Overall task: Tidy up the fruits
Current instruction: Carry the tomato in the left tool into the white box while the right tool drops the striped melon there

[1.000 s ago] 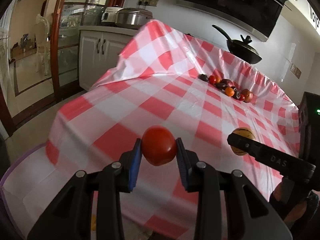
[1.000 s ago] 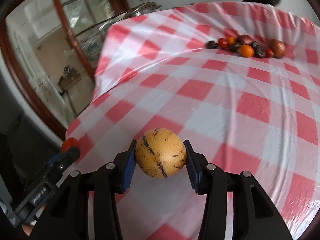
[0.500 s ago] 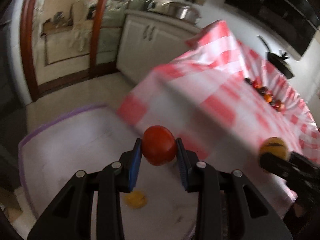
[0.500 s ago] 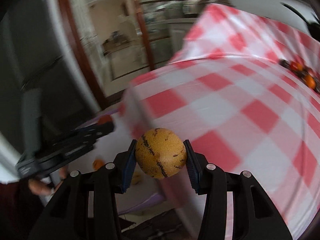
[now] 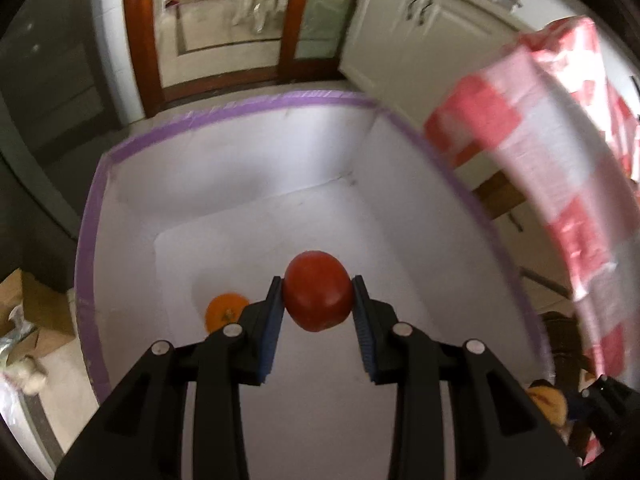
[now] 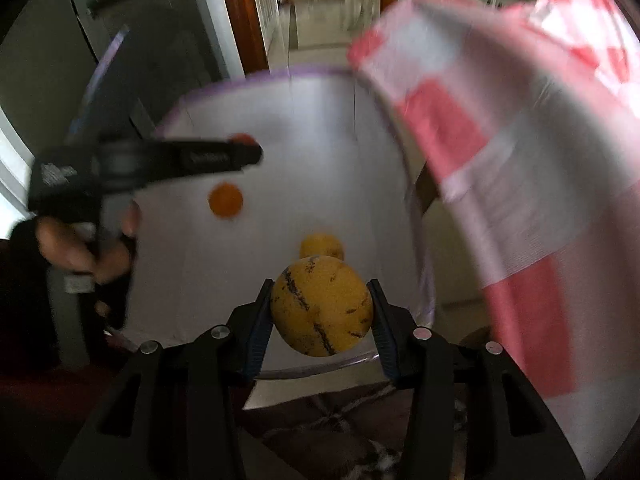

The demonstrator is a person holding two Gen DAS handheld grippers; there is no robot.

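My left gripper (image 5: 317,286) is shut on a red tomato (image 5: 318,300) and hangs over a white box with a purple rim (image 5: 240,112). An orange fruit (image 5: 224,314) lies on the box floor just left of my fingers. In the right wrist view my right gripper (image 6: 320,292) is shut on a yellow fruit with dark streaks (image 6: 322,312), above the near side of the same box (image 6: 300,120). Inside lie the orange fruit (image 6: 226,200) and a smaller yellow fruit (image 6: 322,245). The left gripper (image 6: 252,152) reaches in from the left, held by a hand (image 6: 80,240).
The red-and-white checked tablecloth (image 5: 560,168) hangs down right of the box, blurred (image 6: 520,160). White cabinets (image 5: 420,28) and a wooden-framed glass door (image 5: 224,20) stand behind. A cardboard box (image 5: 36,312) sits on the floor at left.
Both grippers swung left and down off the table to above the white box, keeping their fruits. The table and its fruit pile have left the middle of view.
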